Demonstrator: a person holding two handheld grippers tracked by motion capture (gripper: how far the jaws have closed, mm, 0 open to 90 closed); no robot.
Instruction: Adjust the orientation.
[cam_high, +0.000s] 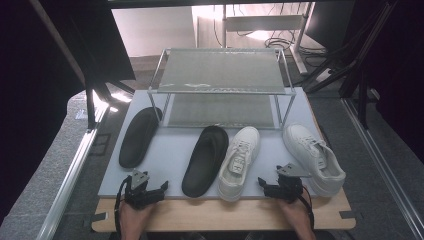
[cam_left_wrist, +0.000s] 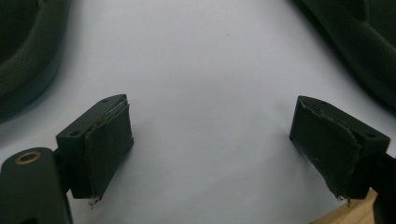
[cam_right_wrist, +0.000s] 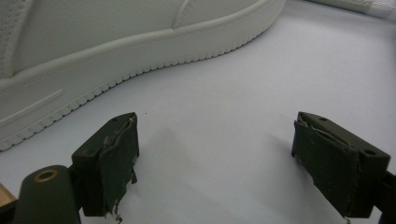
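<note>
Two black slippers lie on the pale mat: one slipper at the left, the other slipper in the middle. A white sneaker lies beside the middle slipper, and a second white sneaker lies at the right. My left gripper rests at the mat's near edge, open and holding nothing, between the two slippers. My right gripper sits between the two sneakers, open, with one sneaker's sole just ahead at its left.
A two-tier metal mesh rack stands at the back of the mat. The mat lies on a wooden board whose near edge shows under the hands. Dark stands and cables surround the table.
</note>
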